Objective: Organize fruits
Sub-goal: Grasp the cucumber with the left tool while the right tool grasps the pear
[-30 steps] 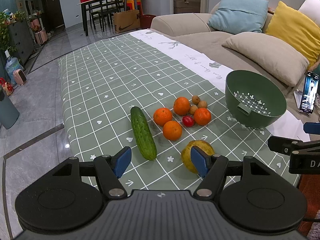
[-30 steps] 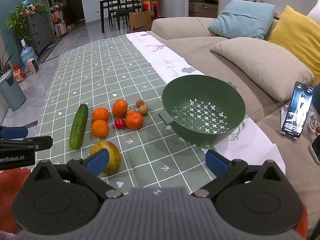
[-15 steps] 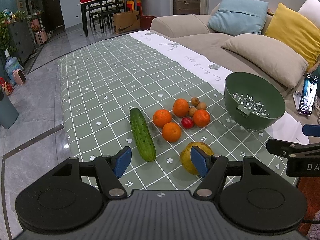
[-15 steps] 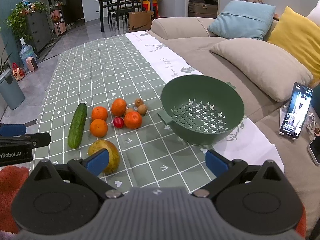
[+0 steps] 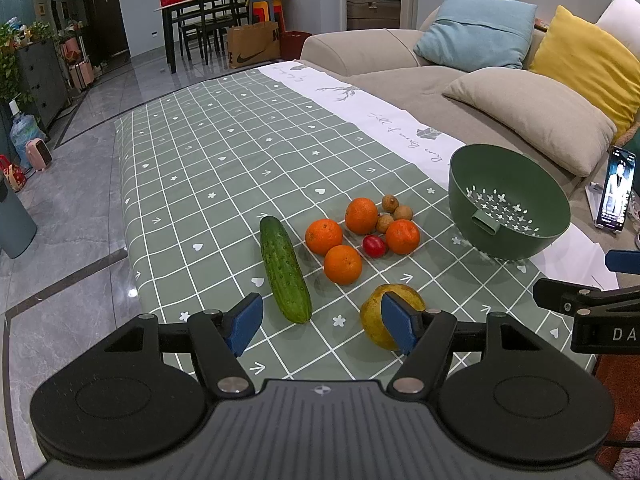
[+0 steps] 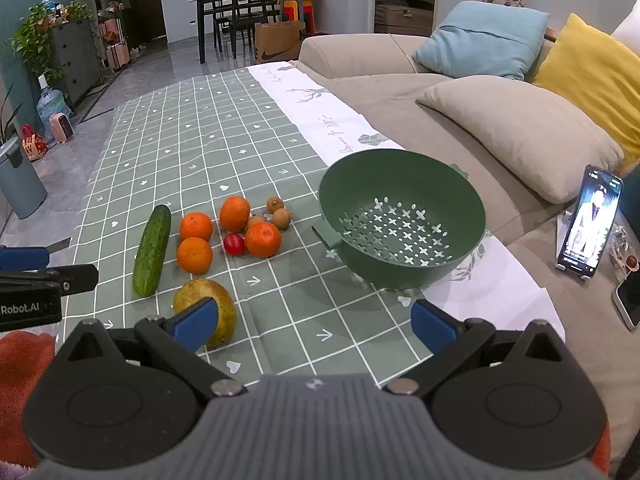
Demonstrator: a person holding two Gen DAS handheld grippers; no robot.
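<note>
Both tools, left tool and "Robot.AI"-marked right tool, wide, empty.

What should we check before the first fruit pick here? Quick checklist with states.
1. Left gripper open and holding nothing: ok.
2. Right gripper open and holding nothing: ok.
3. Green perforated plastic colander bowl has no fruit in it, upright on the cloth: ok.
4. Yellow-green round pear is nearest the grippers and lies apart from the other fruit: ok.
5. Four oranges, the small red fruit and three small brown fruits lie bunched together; room for the fingers: cannot tell.
6. Long green cucumber lies clear of the pear: ok.
</note>
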